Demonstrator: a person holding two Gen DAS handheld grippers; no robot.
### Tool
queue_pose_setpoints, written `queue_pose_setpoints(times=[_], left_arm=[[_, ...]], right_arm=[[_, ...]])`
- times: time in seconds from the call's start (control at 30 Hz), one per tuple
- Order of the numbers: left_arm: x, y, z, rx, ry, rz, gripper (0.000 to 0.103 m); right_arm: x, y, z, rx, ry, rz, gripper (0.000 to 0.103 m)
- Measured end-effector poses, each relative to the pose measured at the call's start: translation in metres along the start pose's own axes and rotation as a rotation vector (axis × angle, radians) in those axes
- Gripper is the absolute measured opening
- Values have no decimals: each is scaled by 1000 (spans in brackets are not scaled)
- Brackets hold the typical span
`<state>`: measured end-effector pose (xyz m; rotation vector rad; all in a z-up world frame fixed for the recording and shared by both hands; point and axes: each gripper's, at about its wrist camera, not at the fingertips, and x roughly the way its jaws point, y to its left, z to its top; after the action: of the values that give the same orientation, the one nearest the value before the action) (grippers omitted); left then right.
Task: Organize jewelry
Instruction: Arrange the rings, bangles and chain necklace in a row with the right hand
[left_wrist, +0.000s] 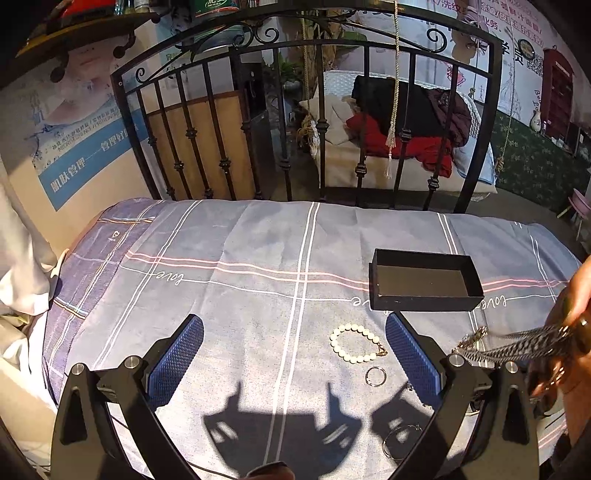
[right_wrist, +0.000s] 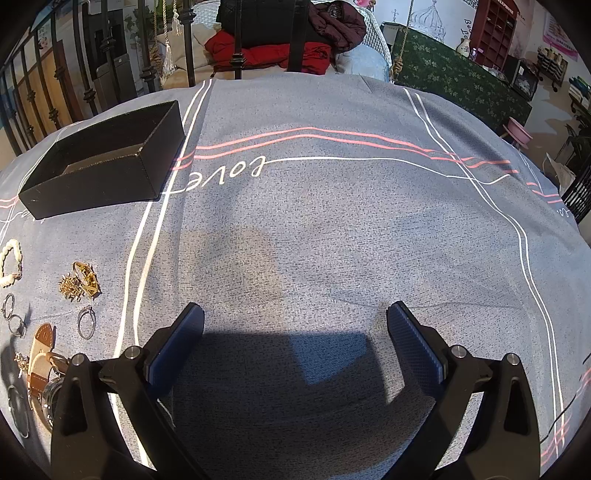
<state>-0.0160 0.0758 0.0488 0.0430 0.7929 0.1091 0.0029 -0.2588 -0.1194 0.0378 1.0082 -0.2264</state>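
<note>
The likeliest trouble from here is the small size and loose scatter of the jewelry on a soft bed cover: a thin silver ring (left_wrist: 375, 376) could be pressed into the fabric or flicked aside instead of gripped, and the pearl bracelet (left_wrist: 356, 343) could snag or drag a neighbouring piece if lifted by one end. The gold pieces (right_wrist: 82, 281) lie tangled together beside another ring (right_wrist: 86, 322) and a brown watch strap (right_wrist: 38, 354), so a careless pinch might carry two things at once. The black box (left_wrist: 424, 281) stands empty just beyond the bracelet; it looks light, and a nudge against its wall could shift it. The left claw (left_wrist: 293, 356) is spread wide, holding nothing, poised above the cover with the bracelet and ring between its pads. The right claw (right_wrist: 295, 345) is likewise released and wide, over bare bed cover (right_wrist: 332, 229), well apart from the jewelry at its left.
</note>
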Motion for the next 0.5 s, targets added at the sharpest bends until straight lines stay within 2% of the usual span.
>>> queue_pose_setpoints(times=[0.5], left_arm=[[7,1,-2,-3,19,2,97]], right_arm=[[0,0,0,1,0,0,98]])
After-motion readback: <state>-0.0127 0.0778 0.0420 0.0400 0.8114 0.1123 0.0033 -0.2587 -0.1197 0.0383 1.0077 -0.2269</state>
